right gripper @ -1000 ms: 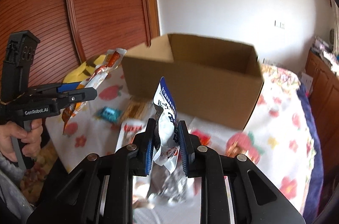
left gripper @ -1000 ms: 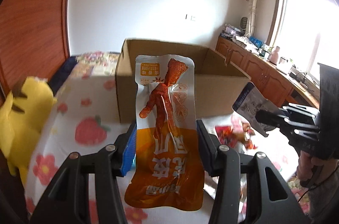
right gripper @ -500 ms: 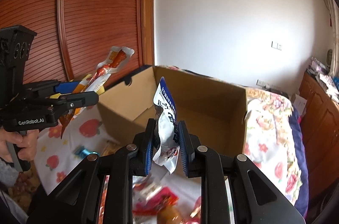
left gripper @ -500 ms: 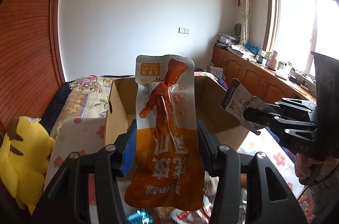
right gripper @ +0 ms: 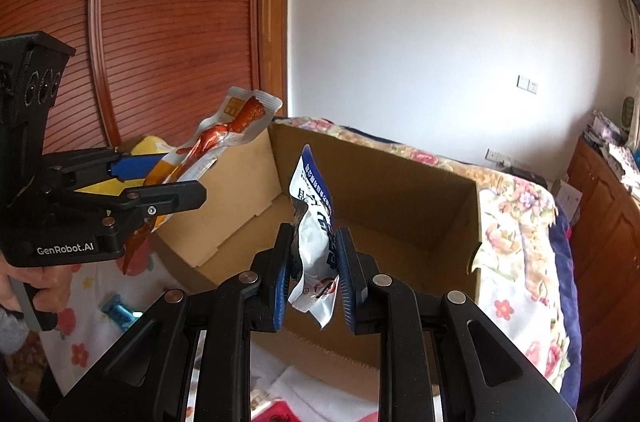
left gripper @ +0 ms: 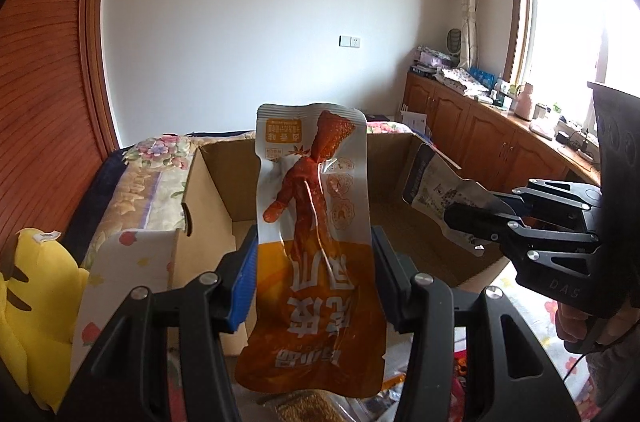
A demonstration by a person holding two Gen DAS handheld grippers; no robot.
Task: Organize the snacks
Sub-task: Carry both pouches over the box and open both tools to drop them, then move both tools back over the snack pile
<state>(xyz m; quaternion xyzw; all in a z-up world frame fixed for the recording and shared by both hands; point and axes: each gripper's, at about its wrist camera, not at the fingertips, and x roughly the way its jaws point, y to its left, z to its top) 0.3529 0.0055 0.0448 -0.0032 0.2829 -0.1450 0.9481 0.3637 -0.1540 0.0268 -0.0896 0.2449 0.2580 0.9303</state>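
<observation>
Item one: long orange-and-white foil snack pouch [left gripper: 316, 222], centre of the left view, clamped upright in my left gripper [left gripper: 314, 286] above the open brown cardboard box [left gripper: 400, 206].

Item two: crumpled white-and-blue snack packet [right gripper: 314, 222], pinched in my right gripper [right gripper: 312, 280], likewise held over the box mouth, presumably for dropping in.

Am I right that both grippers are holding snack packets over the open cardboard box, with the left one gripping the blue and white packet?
Not quite: the left gripper holds the orange packet, as the left wrist view shows. The blue and white packet sits in the right gripper. Both are over the open cardboard box.
</observation>
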